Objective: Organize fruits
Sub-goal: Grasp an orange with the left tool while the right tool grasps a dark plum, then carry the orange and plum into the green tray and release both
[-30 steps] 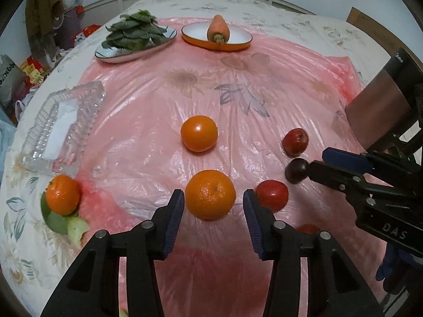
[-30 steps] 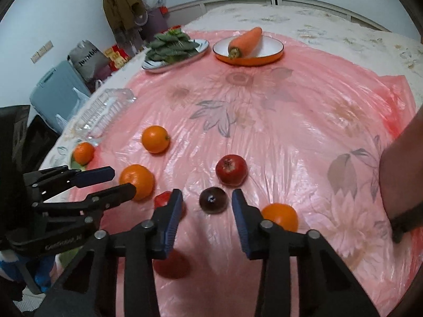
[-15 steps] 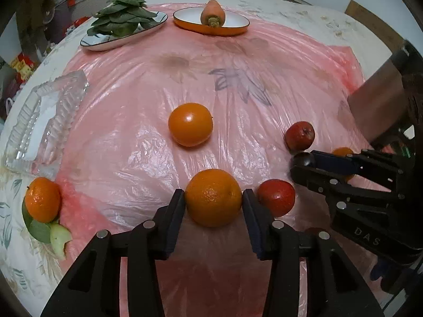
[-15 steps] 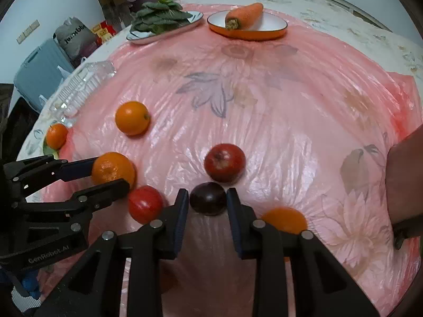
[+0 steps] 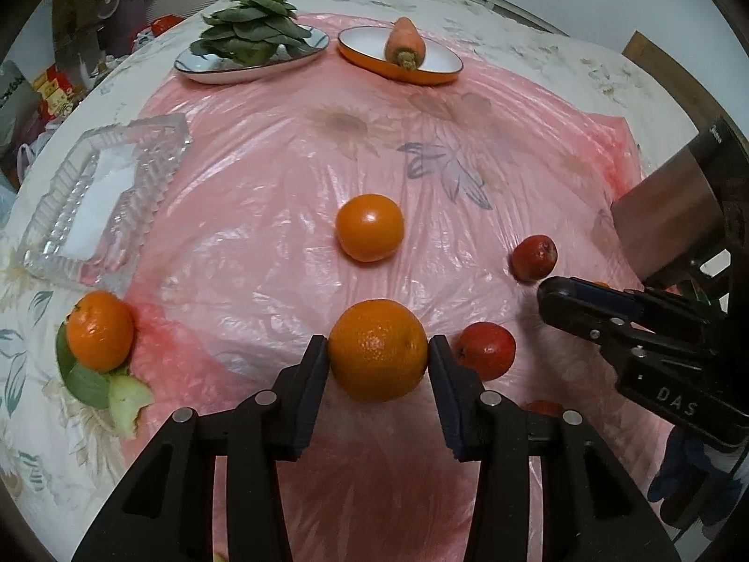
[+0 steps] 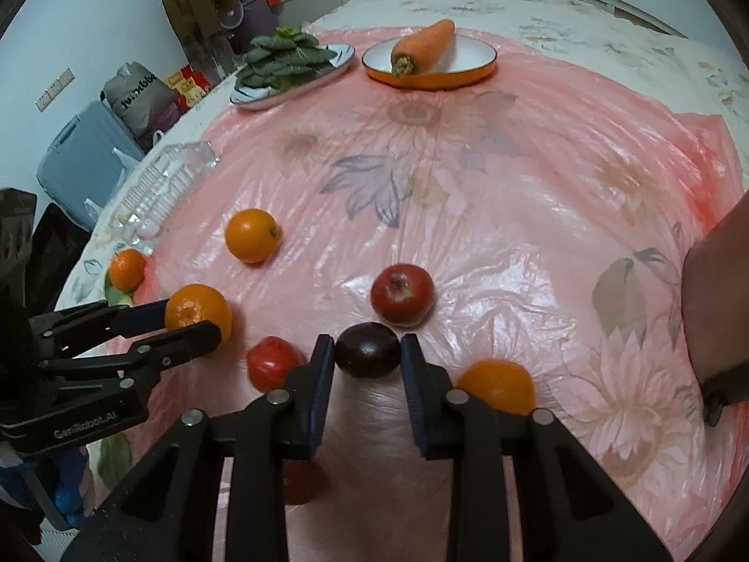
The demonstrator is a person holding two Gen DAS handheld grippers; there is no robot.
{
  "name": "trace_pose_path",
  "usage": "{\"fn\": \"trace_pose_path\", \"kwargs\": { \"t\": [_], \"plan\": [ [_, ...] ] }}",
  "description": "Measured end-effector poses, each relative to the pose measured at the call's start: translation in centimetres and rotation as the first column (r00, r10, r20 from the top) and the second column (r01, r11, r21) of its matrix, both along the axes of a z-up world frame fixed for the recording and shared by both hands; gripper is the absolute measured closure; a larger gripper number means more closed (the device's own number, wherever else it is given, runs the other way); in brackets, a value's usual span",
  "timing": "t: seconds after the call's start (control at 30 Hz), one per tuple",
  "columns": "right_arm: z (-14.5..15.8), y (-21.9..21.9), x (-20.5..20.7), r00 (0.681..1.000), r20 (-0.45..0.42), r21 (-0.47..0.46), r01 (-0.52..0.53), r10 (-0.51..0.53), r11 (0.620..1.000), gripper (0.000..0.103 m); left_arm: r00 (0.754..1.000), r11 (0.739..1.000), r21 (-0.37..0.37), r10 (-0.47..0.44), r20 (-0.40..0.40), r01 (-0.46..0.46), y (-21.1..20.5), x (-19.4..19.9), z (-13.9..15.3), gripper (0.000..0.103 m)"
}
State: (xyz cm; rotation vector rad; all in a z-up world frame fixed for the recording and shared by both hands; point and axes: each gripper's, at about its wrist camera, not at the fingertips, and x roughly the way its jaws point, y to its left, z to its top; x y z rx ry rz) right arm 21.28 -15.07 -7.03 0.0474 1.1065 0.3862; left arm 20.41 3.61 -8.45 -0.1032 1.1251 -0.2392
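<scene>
My left gripper (image 5: 377, 351) is shut on a large orange (image 5: 378, 350), also seen in the right wrist view (image 6: 199, 311). My right gripper (image 6: 368, 350) is shut on a dark plum (image 6: 368, 349). On the pink plastic sheet lie another orange (image 5: 370, 227), a red apple (image 5: 487, 350), a second red apple (image 5: 533, 257) and, in the right wrist view, an orange (image 6: 497, 385) by the right finger. A small orange (image 5: 99, 324) sits on green leaves at the left table edge.
A clear glass tray (image 5: 100, 199) stands at the left. A plate of green leaves (image 5: 250, 44) and an orange dish with a carrot (image 5: 402, 51) stand at the back. A person's arm (image 6: 716, 309) is at the right edge.
Both grippers moved forward and closed: the left onto the large orange, the right onto the dark plum. Both fruits now appear held slightly above the sheet.
</scene>
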Motion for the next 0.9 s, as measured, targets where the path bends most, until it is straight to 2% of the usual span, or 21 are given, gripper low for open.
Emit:
{"fn": "trace_pose_path", "kwargs": {
  "t": [0.23, 0.43, 0.73, 0.9],
  "plan": [
    [1.8, -0.2, -1.7, 1.000, 0.008, 0.047, 0.010, -0.011, 0.999, 0.069, 0.999, 0.999, 0.002, 0.050, -0.002, -0.050, 1.8, -1.0, 1.2, 0.065],
    [2.6, -2.4, -4.2, 0.999, -0.007, 0.077, 0.053, -0.052, 0.996, 0.069, 1.000, 1.000, 0.016, 0.019, 0.005, -0.020, 0.9, -2.2, 2.5, 0.065],
    [3.5, -9.0, -7.5, 0.988, -0.003, 0.072, 0.157, -0.157, 0.985, 0.069, 0.995, 0.995, 0.007, -0.099, 0.015, 0.099, -5.8, -3.9, 3.9, 0.065],
    [4.1, -13.4, -9.3, 0.974, 0.008, 0.056, 0.224, -0.225, 0.973, 0.069, 0.974, 0.974, -0.004, -0.225, 0.016, 0.225, -11.9, -5.3, 4.2, 0.065]
  ]
}}
